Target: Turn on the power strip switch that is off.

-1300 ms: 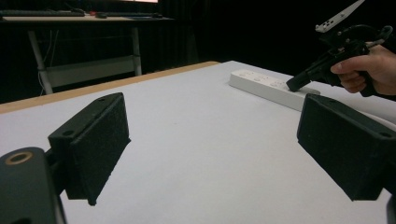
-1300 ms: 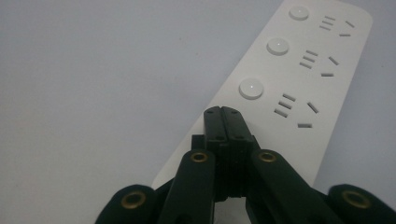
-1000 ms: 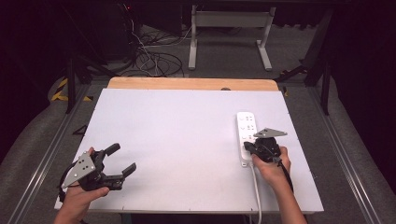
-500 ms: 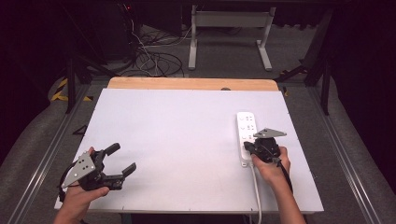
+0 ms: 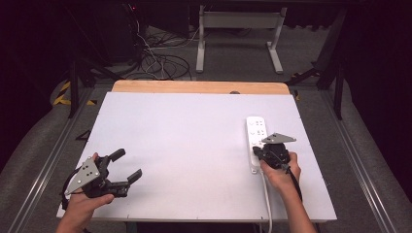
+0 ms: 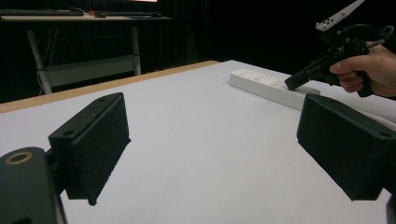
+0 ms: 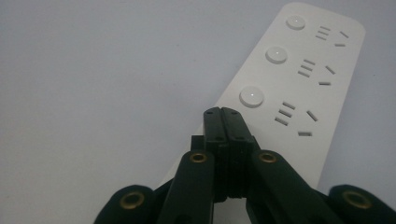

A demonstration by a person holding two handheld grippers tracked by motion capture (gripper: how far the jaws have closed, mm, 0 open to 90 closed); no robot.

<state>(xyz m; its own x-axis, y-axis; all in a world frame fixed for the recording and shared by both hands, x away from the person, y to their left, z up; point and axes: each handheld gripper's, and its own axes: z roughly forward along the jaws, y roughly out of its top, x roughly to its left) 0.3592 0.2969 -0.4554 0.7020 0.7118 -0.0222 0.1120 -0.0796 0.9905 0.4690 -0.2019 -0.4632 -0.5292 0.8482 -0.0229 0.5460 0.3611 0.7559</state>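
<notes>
High view shows a white power strip [image 5: 256, 141] lying lengthwise near the right edge of the white tabletop [image 5: 194, 145], its cord running back toward the person. The right claw [image 5: 258, 152] sits over the near end of the strip with its jaws pressed fully together and nothing between them; the right gripper view shows the closed tips [image 7: 226, 122] pointing down just short of the nearest round switch button [image 7: 251, 97], which suggests the closed tip is meant to serve as a single blunt finger for pressing a button rather than for grasping. Whether the tips already touch the strip's surface cannot be told from these angles. The left claw [image 5: 125, 166] rests well apart at the near left of the tabletop, jaws spread wide and empty, probably parked out of the way while the other hand works. In the left gripper view its two black pads [image 6: 95, 140] frame the far strip [image 6: 271, 86] and the right claw [image 6: 295, 82] poised on it. The strip's near end and where its cord joins it are hidden beneath the right hand [image 5: 279, 174], and the socket markings are too small to read from above.
</notes>
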